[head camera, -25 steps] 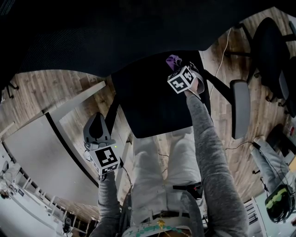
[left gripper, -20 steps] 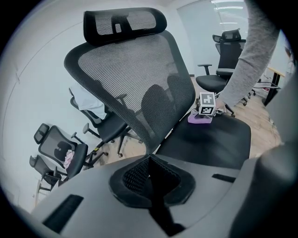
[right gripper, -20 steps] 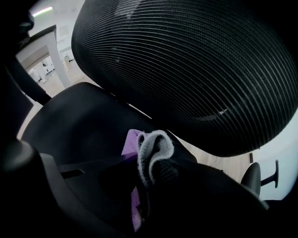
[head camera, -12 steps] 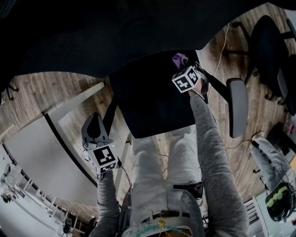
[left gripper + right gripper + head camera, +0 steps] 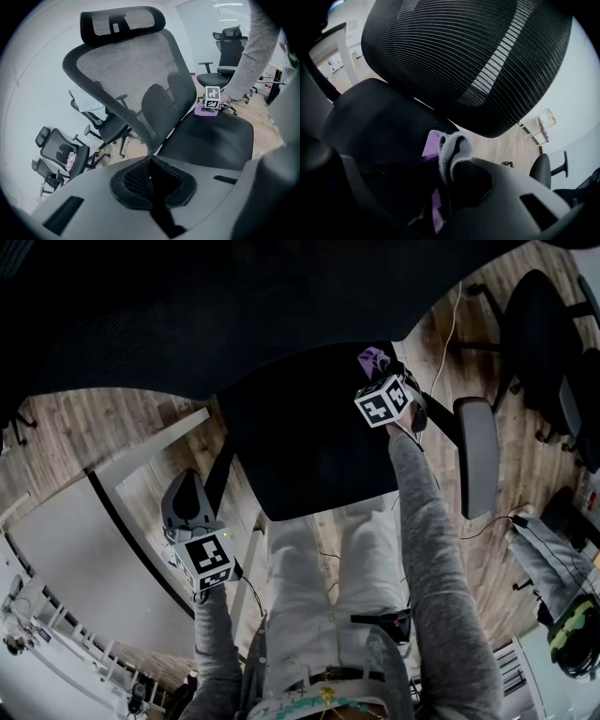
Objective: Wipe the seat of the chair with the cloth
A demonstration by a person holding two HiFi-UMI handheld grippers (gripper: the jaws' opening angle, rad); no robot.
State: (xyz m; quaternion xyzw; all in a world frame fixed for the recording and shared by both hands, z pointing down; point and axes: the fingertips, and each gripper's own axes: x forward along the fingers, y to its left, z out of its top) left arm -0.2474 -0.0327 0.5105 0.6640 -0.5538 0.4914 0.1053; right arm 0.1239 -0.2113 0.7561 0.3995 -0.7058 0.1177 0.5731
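Purple cloth shows in the head view at the far right corner of the black seat, close under the backrest and near the right armrest. It is bunched into a small lump, so its long axis cannot be read here. The right tool sits on it at the end of a grey sleeve, and the marker cube covers the jaws. The left tool hangs well apart from the seat, off its left side over the wooden floor, pointing away from the person.

From the left tool view, the left tool has its dark pads pressed together with nothing between them. Beyond it the mesh backrest and headrest rise tilted, and the seat spreads to the right. The cloth lies there as a low flat strip, its longer side running across the picture, against the rear of the seat with the right tool's cube above it. Other office chairs stand behind.

From the right tool view, the right tool is clamped on the cloth. A grey-white fold bulges up out of the jaws and a purple flap reaches forward onto the seat. The lower part of the cloth is lost in shadow. The backrest fills the upper picture.
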